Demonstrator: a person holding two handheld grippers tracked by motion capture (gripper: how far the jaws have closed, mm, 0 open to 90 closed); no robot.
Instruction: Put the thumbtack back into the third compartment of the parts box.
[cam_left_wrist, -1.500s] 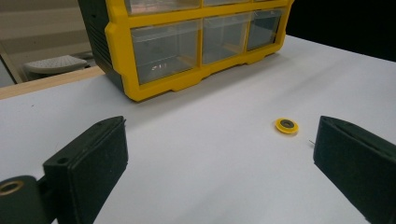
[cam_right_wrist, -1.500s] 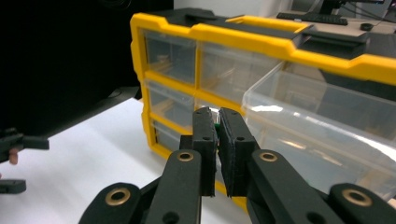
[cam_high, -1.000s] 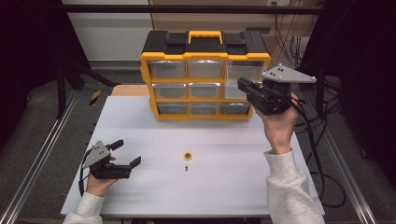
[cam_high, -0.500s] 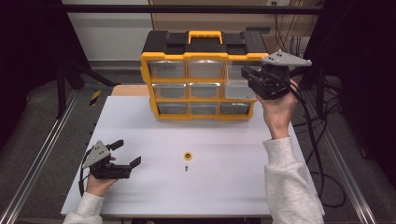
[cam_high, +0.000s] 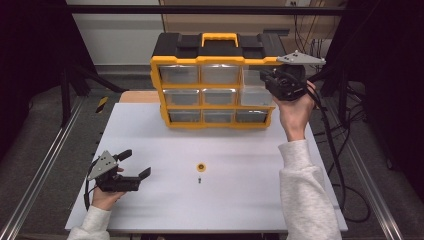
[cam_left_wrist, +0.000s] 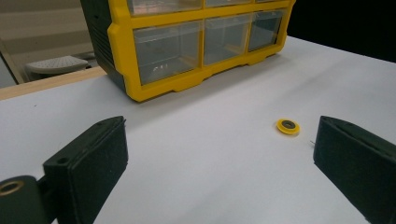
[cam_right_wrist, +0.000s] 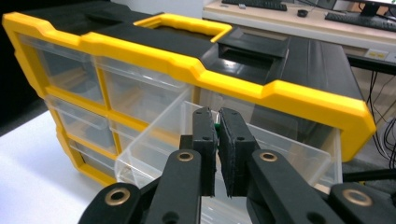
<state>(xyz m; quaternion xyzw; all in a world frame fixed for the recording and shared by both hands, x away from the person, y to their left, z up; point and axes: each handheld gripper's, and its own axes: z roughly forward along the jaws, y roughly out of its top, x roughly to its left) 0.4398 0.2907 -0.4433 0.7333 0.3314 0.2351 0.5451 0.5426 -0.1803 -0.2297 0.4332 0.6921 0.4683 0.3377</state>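
step: I hold right gripper (cam_right_wrist: 217, 126) over open top-right drawer (cam_right_wrist: 280, 149) of organizer (cam_high: 215, 60), jaws pinching small green part (cam_right_wrist: 217, 125) | left gripper (cam_high: 135, 165) lower left, jaws apart, empty | washer (cam_high: 201, 167) mid-table | next: I'd open jaws, drop part in drawer

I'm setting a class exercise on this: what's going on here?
A person works with a claw in each hand. The right claw, shut on a small green-tipped part, is held over the pulled-out top-right drawer of the yellow organizer. The left claw rests open on the table, near a yellow washer and a small screw.
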